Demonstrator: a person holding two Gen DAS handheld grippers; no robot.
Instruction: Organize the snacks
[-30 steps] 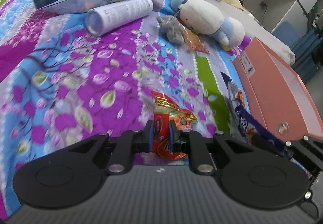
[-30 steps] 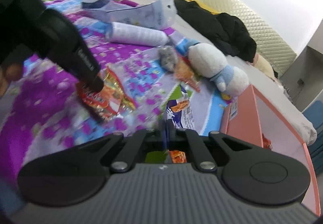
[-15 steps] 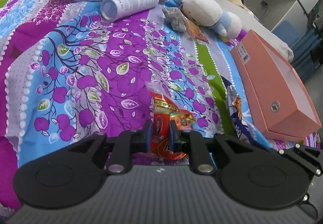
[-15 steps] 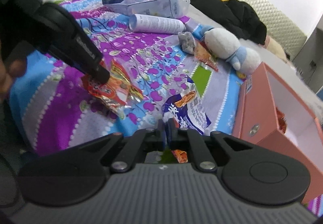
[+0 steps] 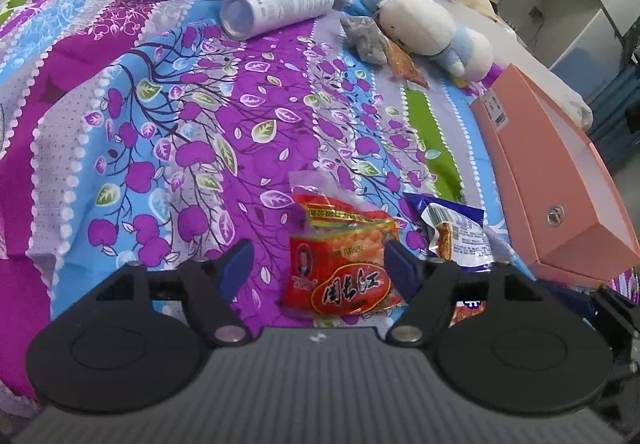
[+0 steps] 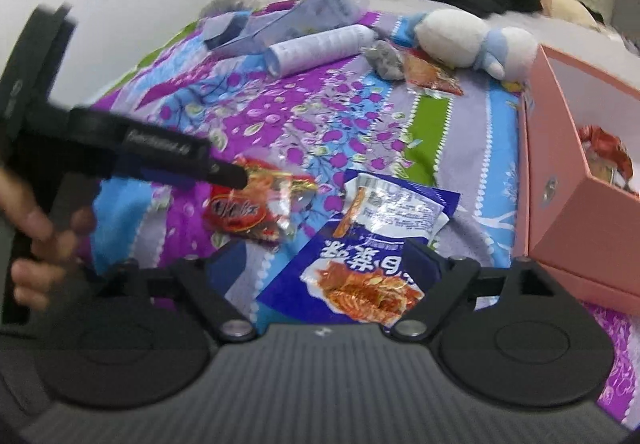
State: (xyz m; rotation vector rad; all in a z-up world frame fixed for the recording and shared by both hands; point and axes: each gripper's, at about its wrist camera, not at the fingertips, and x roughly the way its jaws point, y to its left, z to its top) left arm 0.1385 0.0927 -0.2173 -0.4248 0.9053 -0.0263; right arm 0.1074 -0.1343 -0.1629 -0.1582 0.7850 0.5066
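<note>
Both grippers' fingers just opened; red packet [image 5: 344,264] between.

Both wrist views close, angled down, sharing bedspread [image 5: 168,92].

Red snack packet [image 5: 344,264] flat on bedspread, blue packet [image 6: 360,264] beside.

Bright, fisheye-warped; right view blurred.
</note>
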